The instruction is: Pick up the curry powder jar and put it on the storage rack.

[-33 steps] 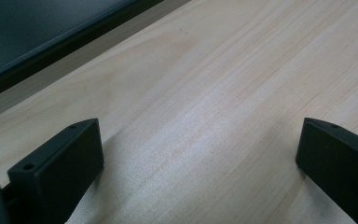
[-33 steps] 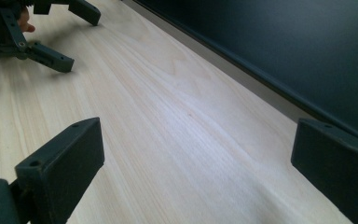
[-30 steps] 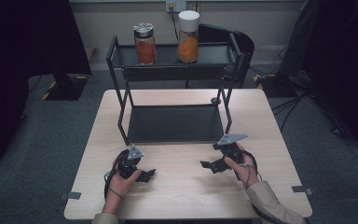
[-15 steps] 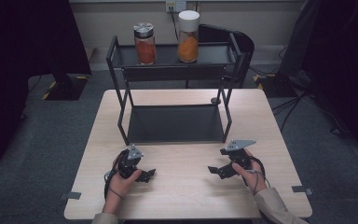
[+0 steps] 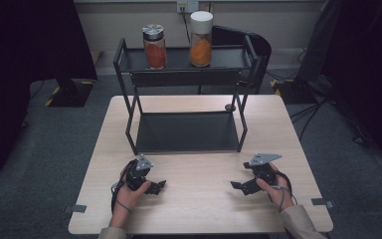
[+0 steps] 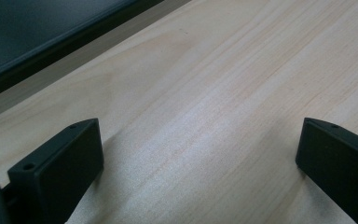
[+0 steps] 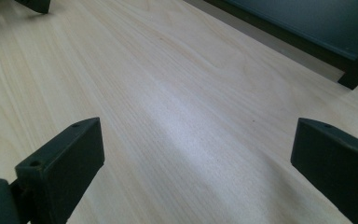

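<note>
Two jars stand on the top shelf of a black two-level rack [image 5: 129, 107] at the back of the wooden table [image 5: 194, 209]: a jar of red spice with a dark lid [image 5: 154, 46] and a jar of orange contents with a white lid [image 5: 200, 39]. My left gripper [image 5: 158, 187] rests low on the table's front left, open, with bare wood between its jaws [image 6: 200, 154]. My right gripper [image 5: 237, 186] sits at the front right, open too, pointing left across the wood [image 7: 196, 154]. Neither holds anything.
The rack's dark lower tray [image 5: 186, 132] lies on the table between its legs, its edge seen in the left gripper view [image 6: 51, 42] and the right gripper view [image 7: 307, 28]. A black chair back [image 5: 238, 37] stands behind the rack. Dark carpet surrounds the table.
My right gripper has slid to the right and slightly toward the front edge. The left gripper has stayed where it was.
</note>
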Available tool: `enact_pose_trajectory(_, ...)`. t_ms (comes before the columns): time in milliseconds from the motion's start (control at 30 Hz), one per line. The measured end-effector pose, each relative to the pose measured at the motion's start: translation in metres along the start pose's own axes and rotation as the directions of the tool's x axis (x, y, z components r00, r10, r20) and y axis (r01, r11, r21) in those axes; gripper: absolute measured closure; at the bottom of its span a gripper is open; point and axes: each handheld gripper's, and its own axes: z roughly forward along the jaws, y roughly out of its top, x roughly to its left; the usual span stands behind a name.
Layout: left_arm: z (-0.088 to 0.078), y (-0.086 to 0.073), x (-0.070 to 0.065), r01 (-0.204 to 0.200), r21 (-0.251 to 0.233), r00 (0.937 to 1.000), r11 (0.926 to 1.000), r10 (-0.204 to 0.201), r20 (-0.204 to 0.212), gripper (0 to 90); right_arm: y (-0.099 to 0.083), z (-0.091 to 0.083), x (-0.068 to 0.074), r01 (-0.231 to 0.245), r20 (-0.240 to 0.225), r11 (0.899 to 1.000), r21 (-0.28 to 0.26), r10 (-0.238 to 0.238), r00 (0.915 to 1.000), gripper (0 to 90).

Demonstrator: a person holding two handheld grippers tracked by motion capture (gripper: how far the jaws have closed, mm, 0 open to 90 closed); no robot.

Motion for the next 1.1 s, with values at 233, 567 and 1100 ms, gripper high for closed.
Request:
enact_pose_trajectory(233,0.000,0.000,0.000,0.000,0.000,1.0000,1.0000,0.000,0.000,0.0,-0.006,-0.005,-0.002,-0.008,0.012,1.000,0.005,0.008,0.9999,1.7)
enact_pose_trajectory(567,0.000,0.000,0.000,-0.001,0.001,1.0000,1.0000,0.001,0.000,0.0,-0.017,-0.016,-0.003,-0.009,0.036,1.000,0.021,0.008,0.9993,1.6)
enact_pose_trajectory(1100,0.000,0.000,0.000,0.000,0.000,1.0000,1.0000,0.000,0.000,0.0,-0.035,-0.040,0.003,0.068,0.088,0.993,0.099,-0.076,0.9932,0.7)
